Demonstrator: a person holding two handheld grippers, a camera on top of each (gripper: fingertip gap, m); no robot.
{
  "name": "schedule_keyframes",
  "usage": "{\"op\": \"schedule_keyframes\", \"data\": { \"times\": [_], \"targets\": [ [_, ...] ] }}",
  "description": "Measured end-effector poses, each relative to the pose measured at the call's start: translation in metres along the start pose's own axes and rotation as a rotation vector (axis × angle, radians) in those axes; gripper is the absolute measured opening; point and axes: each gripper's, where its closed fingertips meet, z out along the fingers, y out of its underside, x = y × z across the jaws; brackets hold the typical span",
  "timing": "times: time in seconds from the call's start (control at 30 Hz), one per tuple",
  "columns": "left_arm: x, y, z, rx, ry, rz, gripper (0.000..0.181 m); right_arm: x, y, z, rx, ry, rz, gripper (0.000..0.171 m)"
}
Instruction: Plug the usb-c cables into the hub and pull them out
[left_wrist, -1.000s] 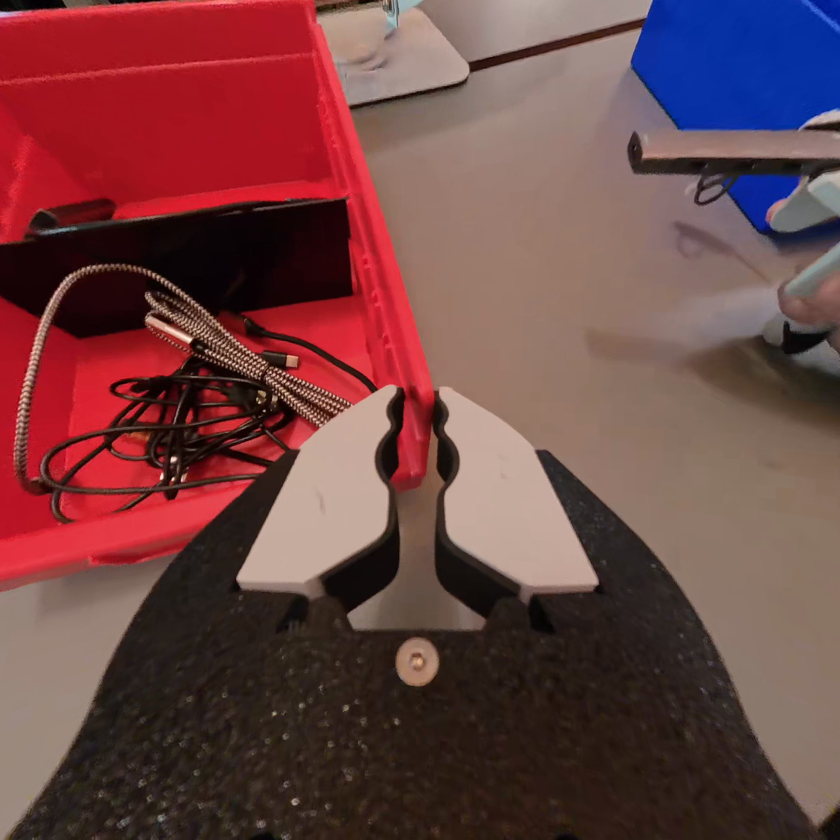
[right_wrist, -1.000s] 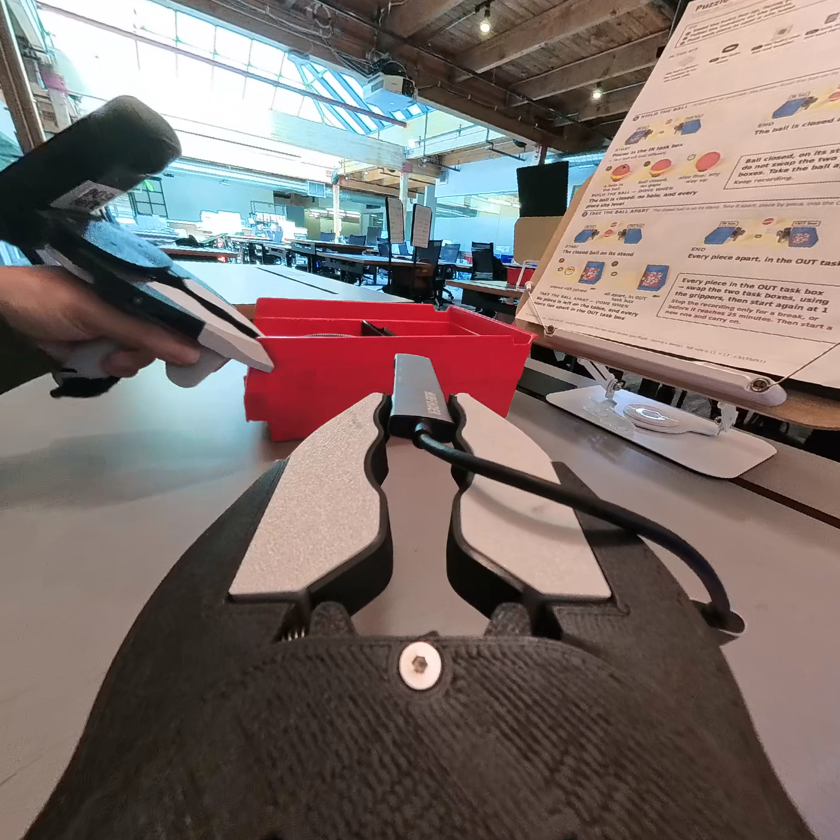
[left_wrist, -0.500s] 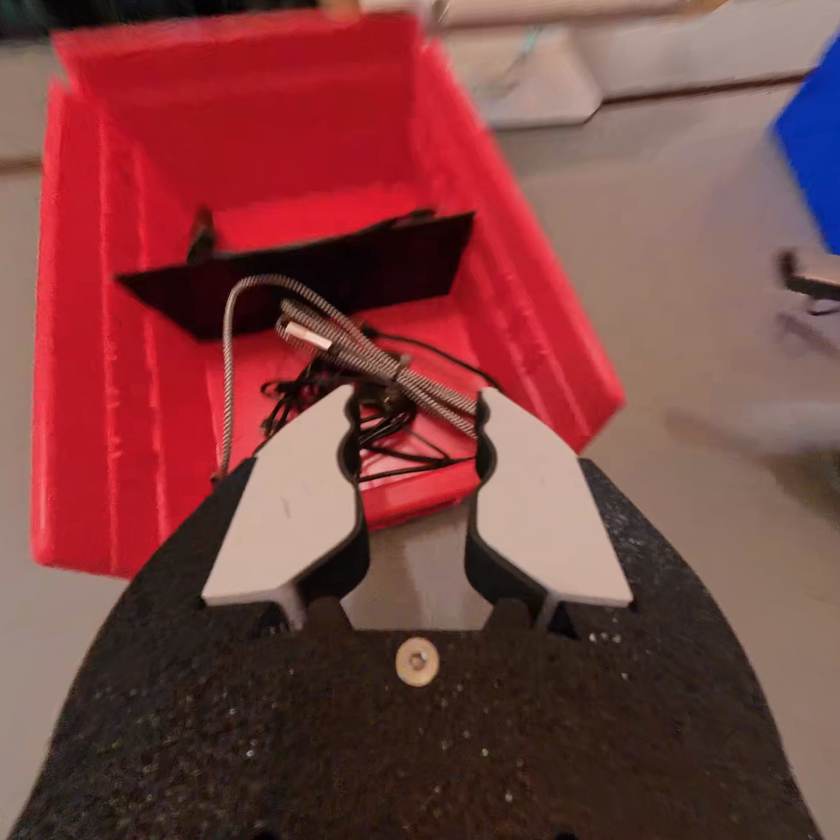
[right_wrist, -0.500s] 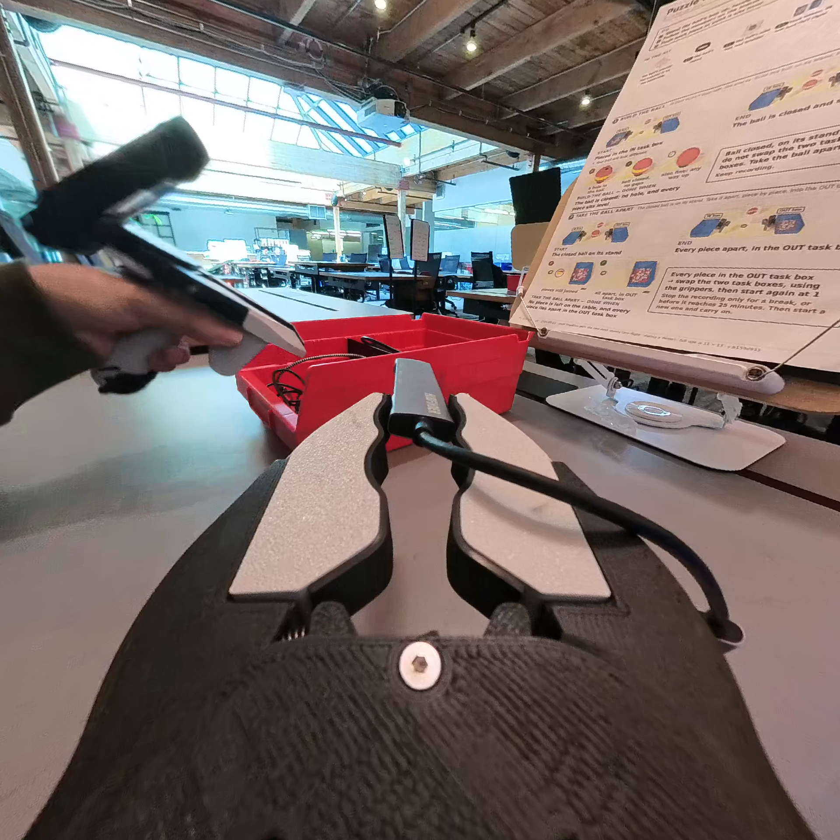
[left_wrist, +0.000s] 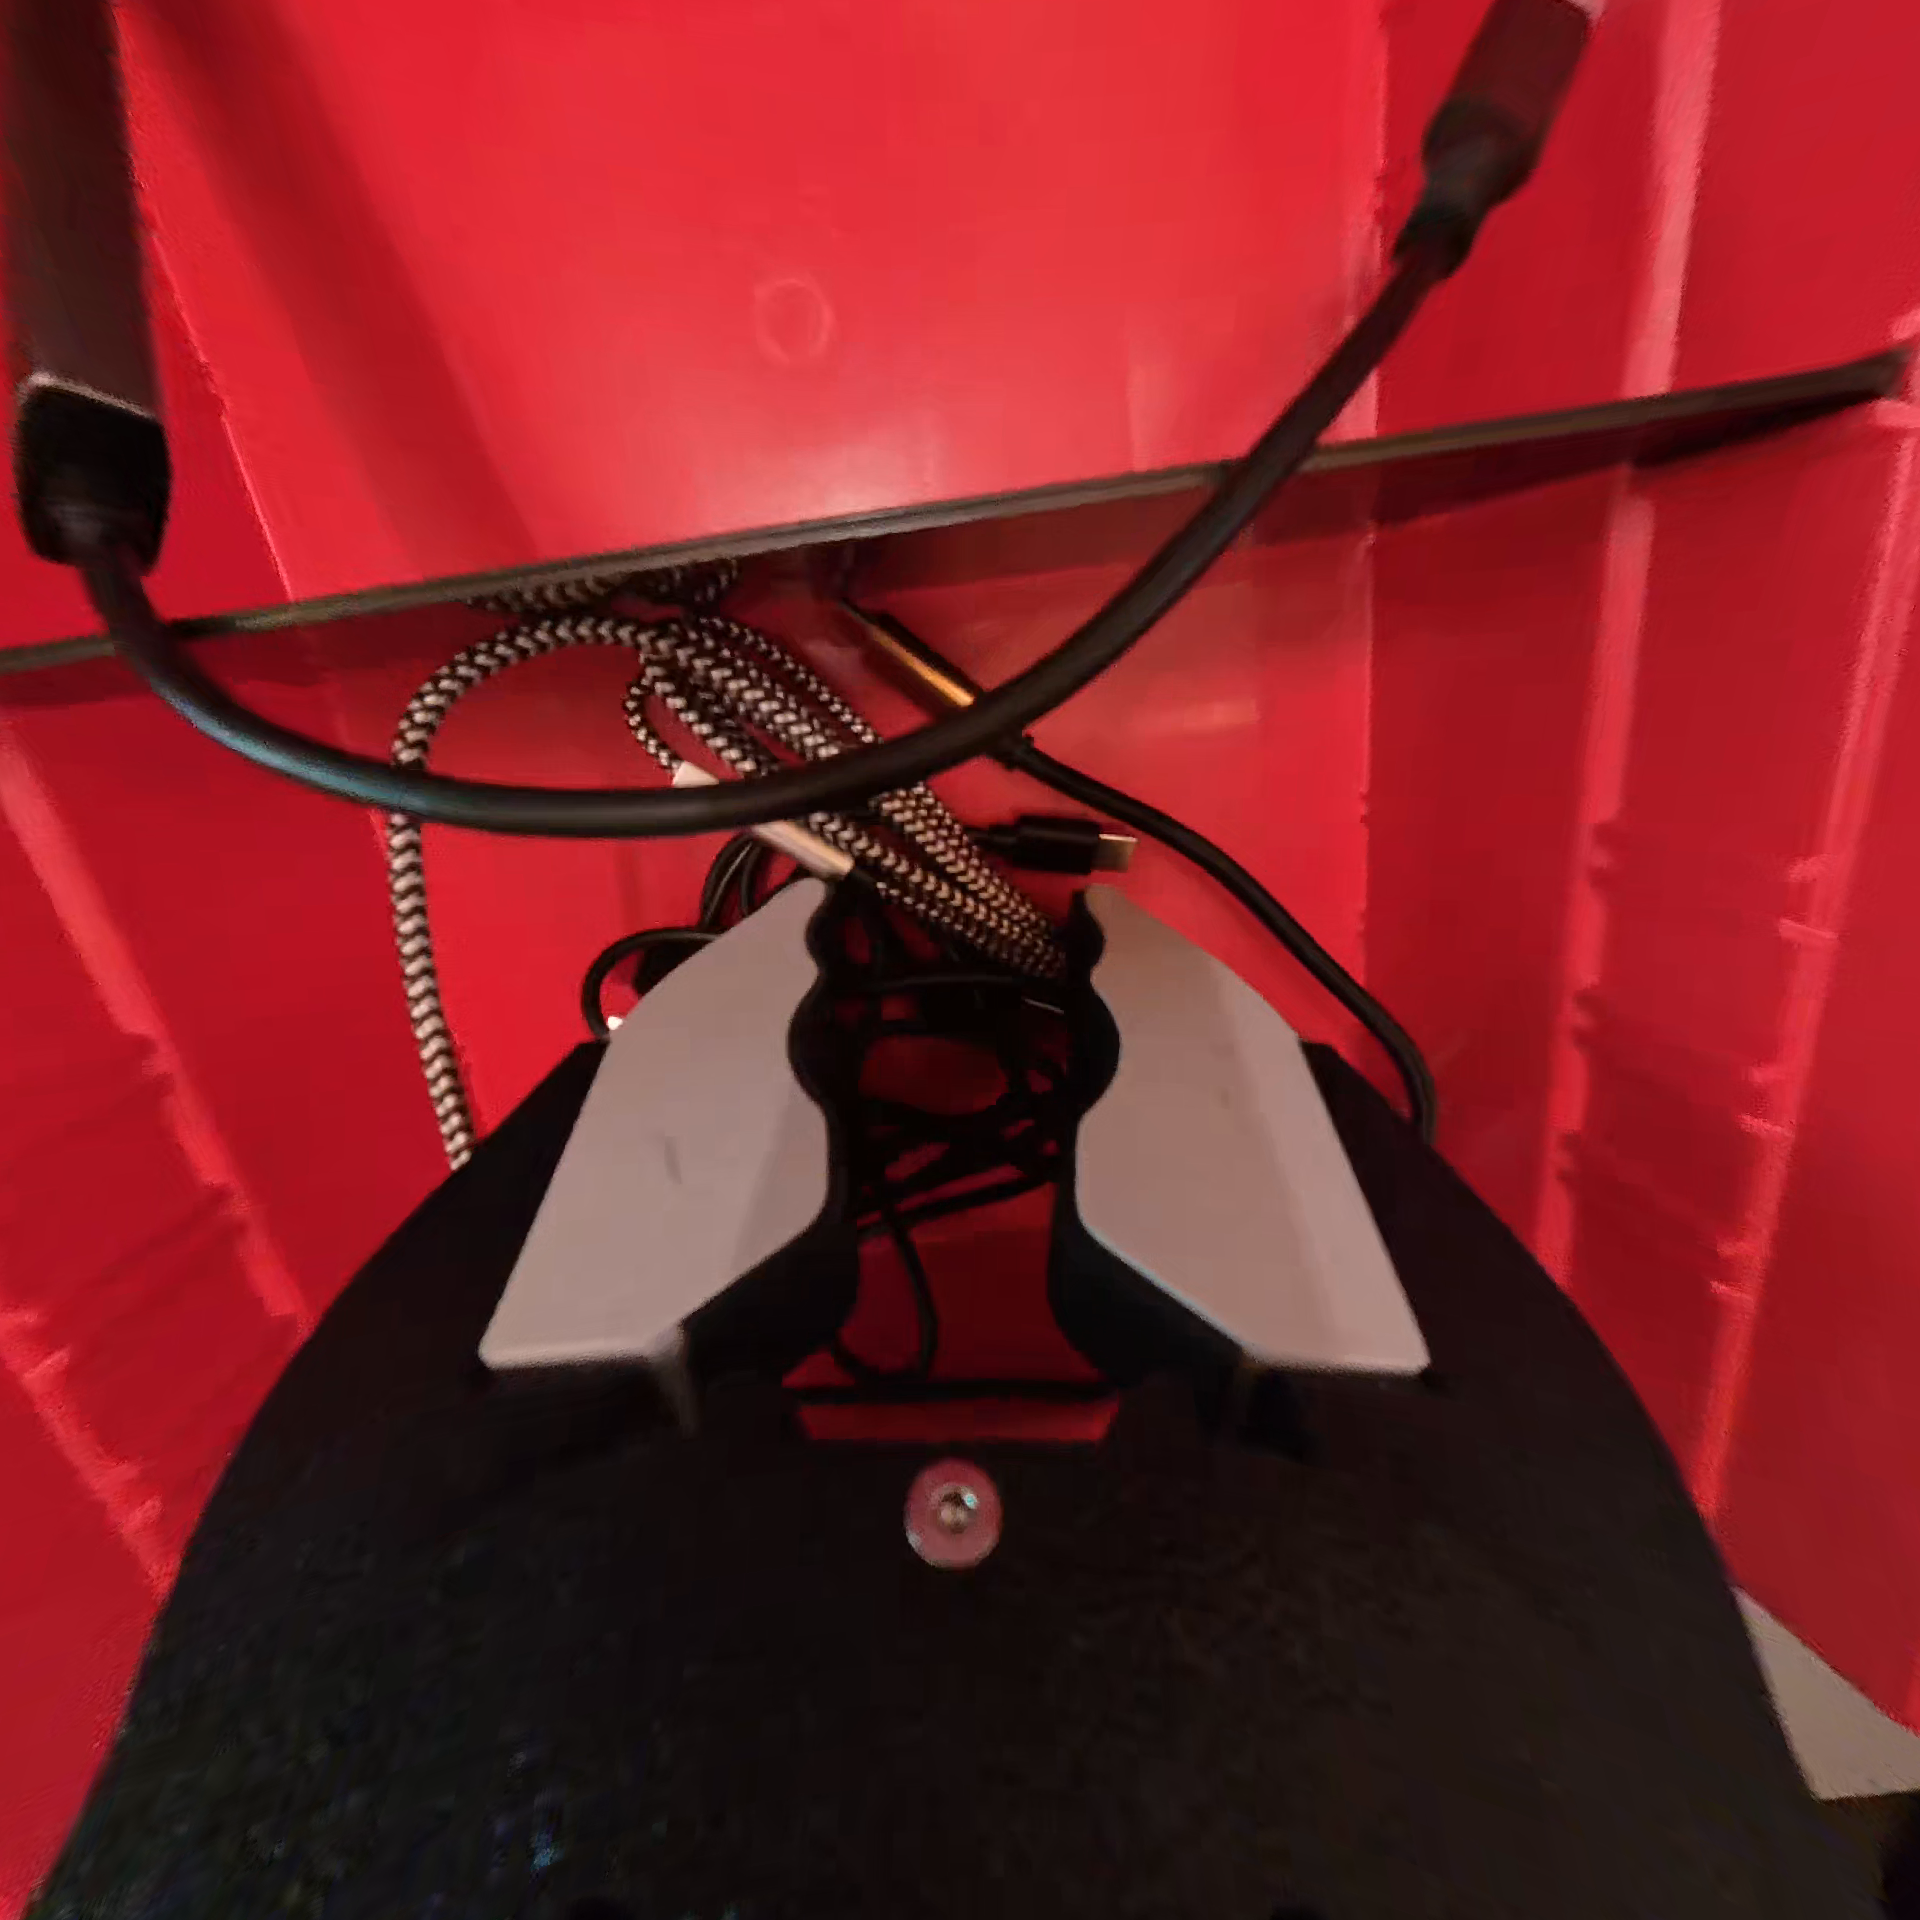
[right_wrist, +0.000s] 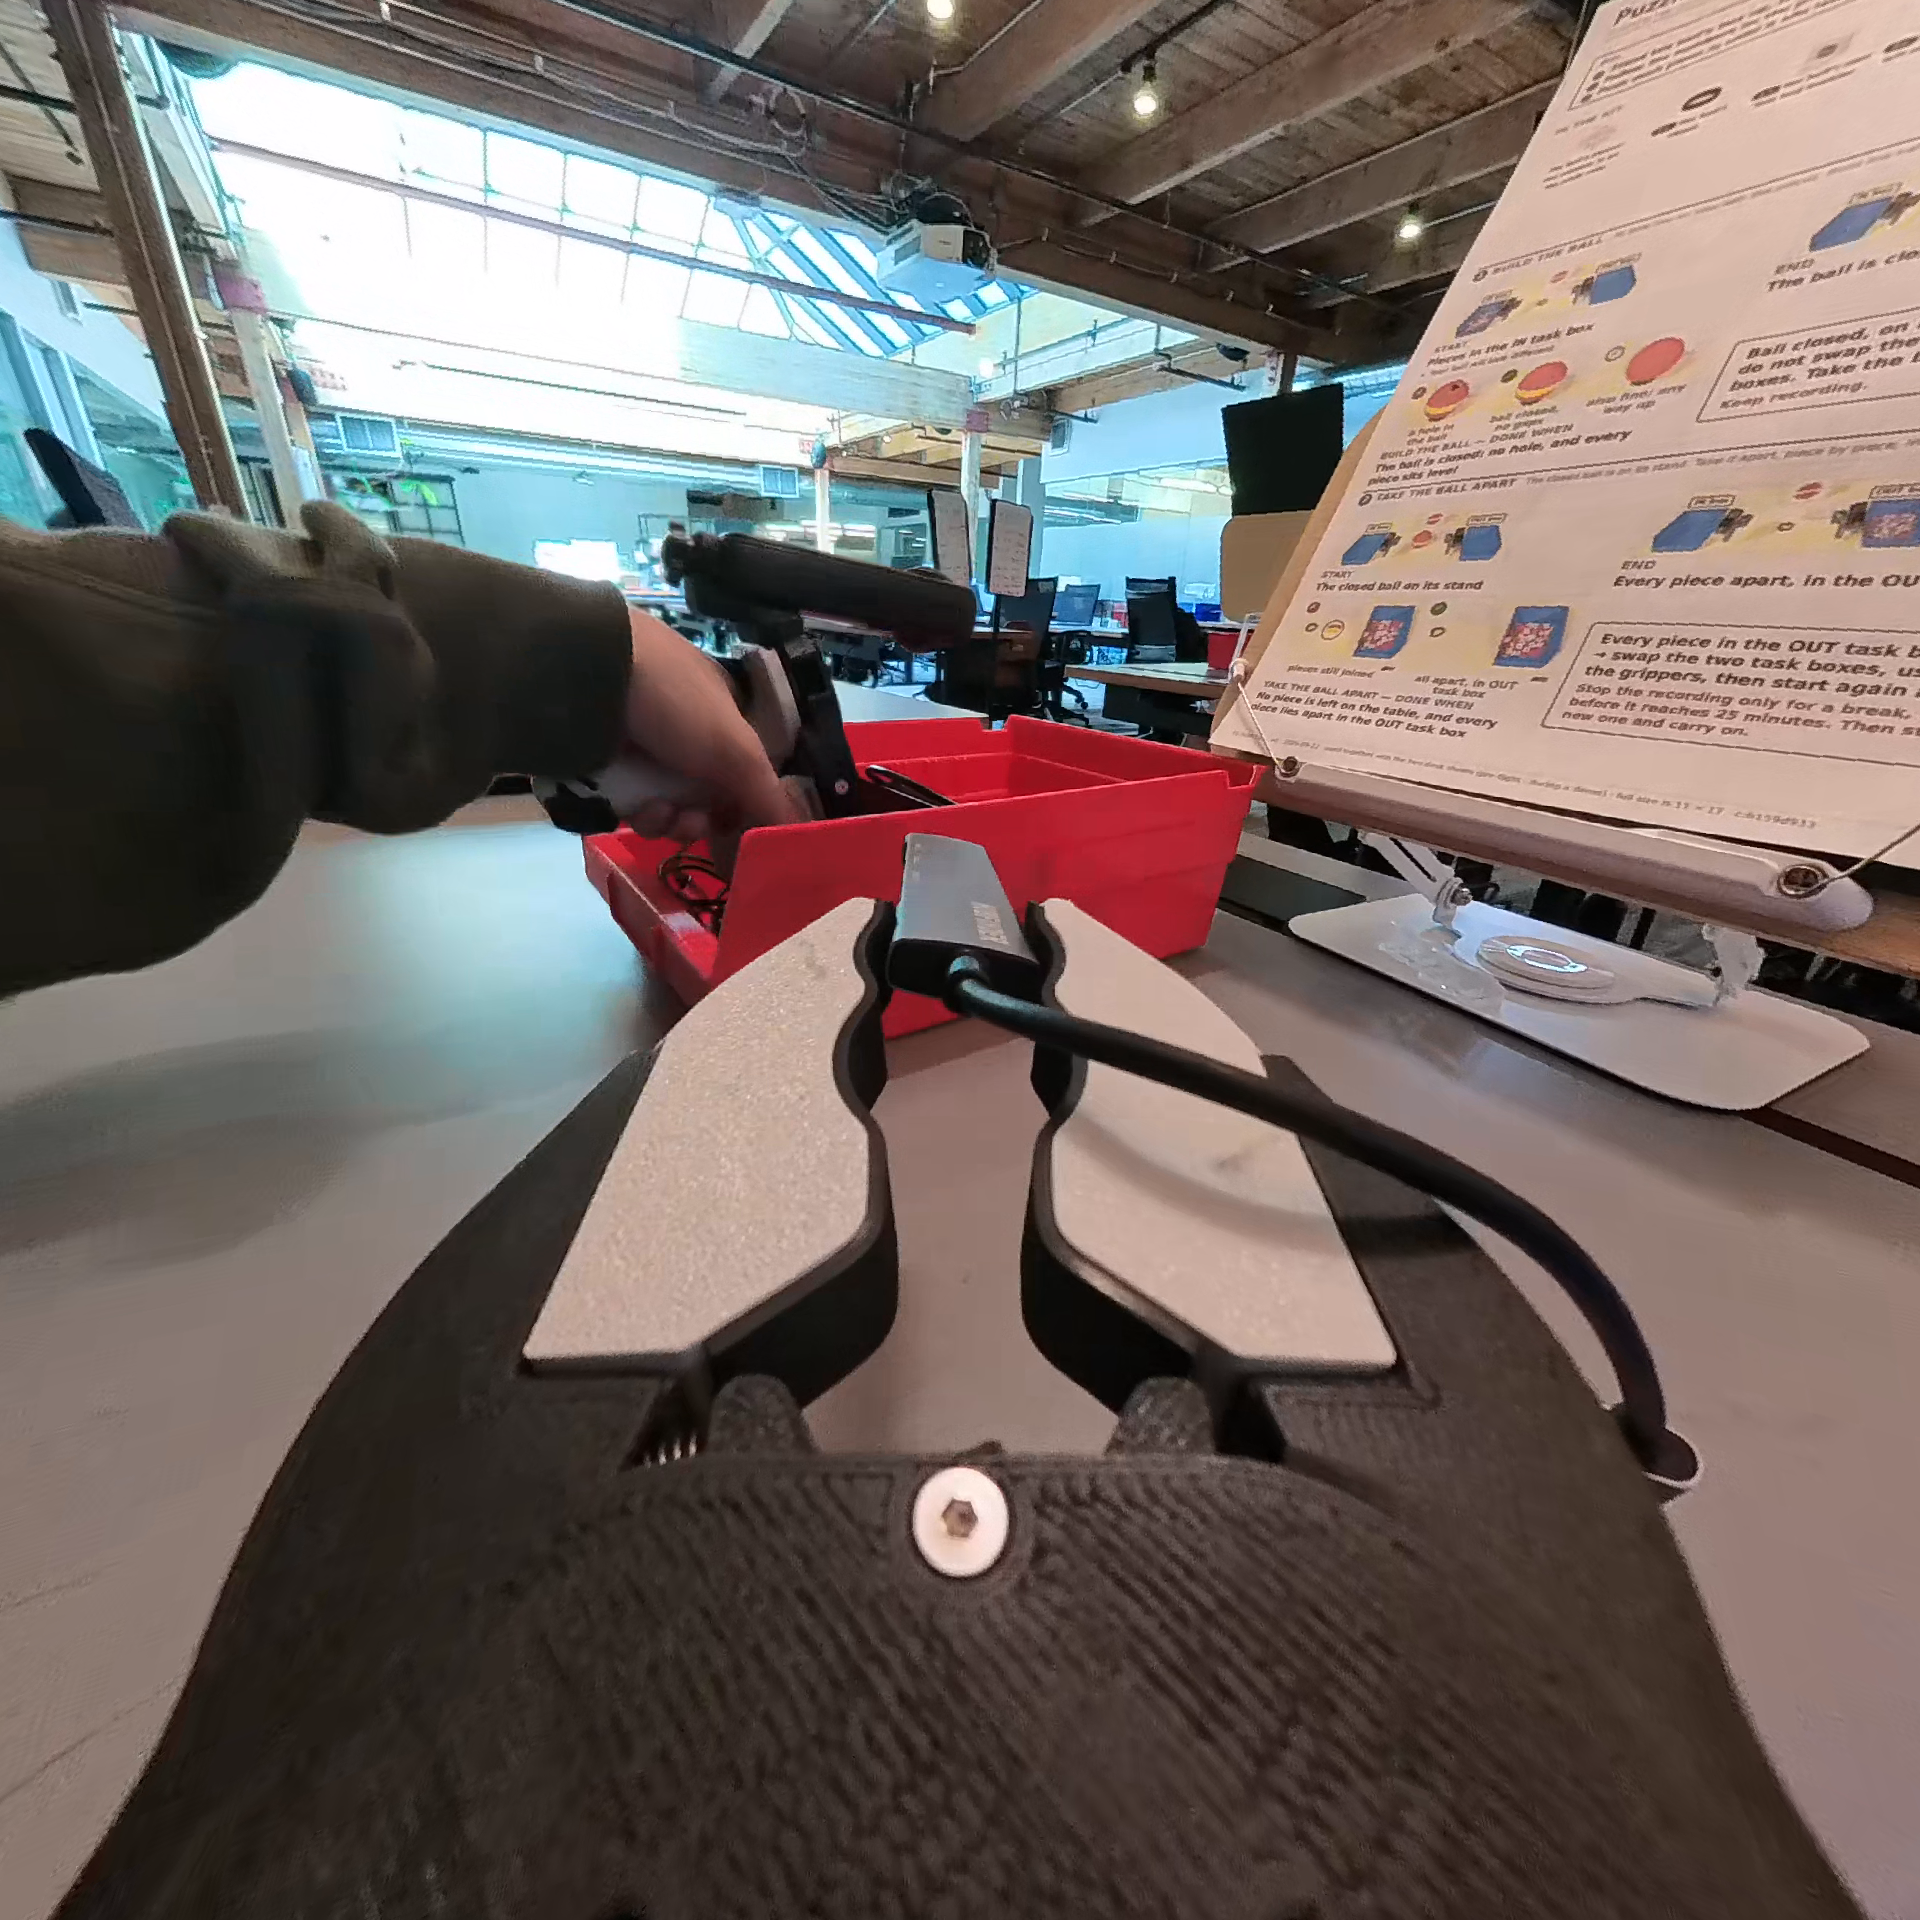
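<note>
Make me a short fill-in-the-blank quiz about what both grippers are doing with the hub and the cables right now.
1. The right gripper is shut on the dark grey ____.
2. The left gripper reaches into the ____ bin with its jaws open.
3. A black-and-white ____ cable lies between the left gripper's tips.
4. A black ____ splits the bin in two compartments.

Missing words: hub; red; braided; divider

The left gripper (left_wrist: 951, 920) is held with jaws apart inside a red plastic bin (left_wrist: 1766, 727). A black-and-white braided cable (left_wrist: 894, 842) and tangled thin black cables (left_wrist: 935, 1101) are seen between its fingertips.
</note>
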Motion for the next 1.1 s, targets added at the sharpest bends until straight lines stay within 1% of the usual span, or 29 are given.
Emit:
{"op": "schedule_keyframes", "data": {
  "times": [0.1, 0.27, 0.3, 0.33, 0.37, 0.43, 0.5, 0.53, 0.6, 0.63, 0.7, 0.77, 0.83, 0.87, 0.93, 0.97, 1.03, 1.1],
  "targets": [
    [-0.002, -0.004, -0.012, 0.055, -0.014, 0.029, 0.034, 0.004, -0.002, -0.002, 0.014, 0.008, 0.026, 0.024],
    [-0.012, -0.023, -0.067, 0.311, -0.002, -0.063, 0.022, 0.013, -0.002, -0.003, 0.015, 0.025, 0.055, 0.024],
    [-0.013, -0.026, -0.079, 0.358, 0.014, -0.072, 0.013, 0.014, -0.001, -0.003, 0.014, 0.026, 0.059, 0.024],
    [-0.012, -0.030, -0.093, 0.418, 0.033, -0.070, 0.000, 0.015, -0.001, -0.003, 0.014, 0.027, 0.062, 0.024],
    [-0.010, -0.035, -0.107, 0.476, 0.059, -0.057, 0.000, 0.015, -0.001, -0.003, 0.013, 0.027, 0.063, 0.024],
    [-0.006, -0.033, -0.125, 0.495, 0.072, 0.007, 0.009, 0.015, -0.001, -0.003, 0.010, 0.023, 0.064, 0.024],
    [-0.010, -0.029, -0.126, 0.467, -0.001, 0.066, 0.019, 0.014, -0.001, -0.002, 0.005, 0.020, 0.060, 0.024],
    [-0.011, -0.025, -0.121, 0.426, -0.012, 0.067, 0.023, 0.013, 0.000, -0.002, 0.003, 0.018, 0.057, 0.024],
    [-0.004, -0.017, -0.102, 0.326, 0.031, 0.018, 0.033, 0.013, 0.000, -0.002, 0.001, 0.017, 0.050, 0.024],
    [0.001, -0.014, -0.092, 0.294, 0.058, -0.004, 0.045, 0.012, 0.000, -0.002, 0.001, 0.016, 0.047, 0.024],
    [0.004, -0.012, -0.070, 0.242, 0.069, -0.027, 0.048, 0.011, 0.000, -0.002, 0.001, 0.012, 0.043, 0.024],
    [-0.001, -0.011, -0.049, 0.194, 0.040, -0.058, 0.055, 0.011, 0.000, -0.002, 0.004, 0.010, 0.040, 0.024],
    [-0.004, -0.013, -0.030, 0.169, 0.041, -0.087, 0.054, 0.011, -0.001, -0.002, 0.006, 0.009, 0.040, 0.024],
    [-0.002, -0.015, -0.025, 0.166, 0.074, -0.103, 0.036, 0.011, -0.001, -0.002, 0.007, 0.009, 0.042, 0.024],
    [0.010, -0.023, -0.030, 0.217, 0.178, -0.099, 0.022, 0.012, -0.001, -0.003, 0.010, 0.008, 0.049, 0.024],
    [0.012, -0.027, -0.039, 0.256, 0.191, -0.093, 0.017, 0.012, -0.001, -0.003, 0.012, 0.010, 0.054, 0.024],
    [0.011, -0.038, -0.070, 0.390, 0.183, -0.085, 0.013, 0.014, -0.001, -0.003, 0.013, 0.013, 0.064, 0.024],
    [0.016, -0.048, -0.113, 0.533, 0.227, -0.083, 0.011, 0.016, -0.001, -0.003, 0.013, 0.017, 0.070, 0.024]
  ]
}}
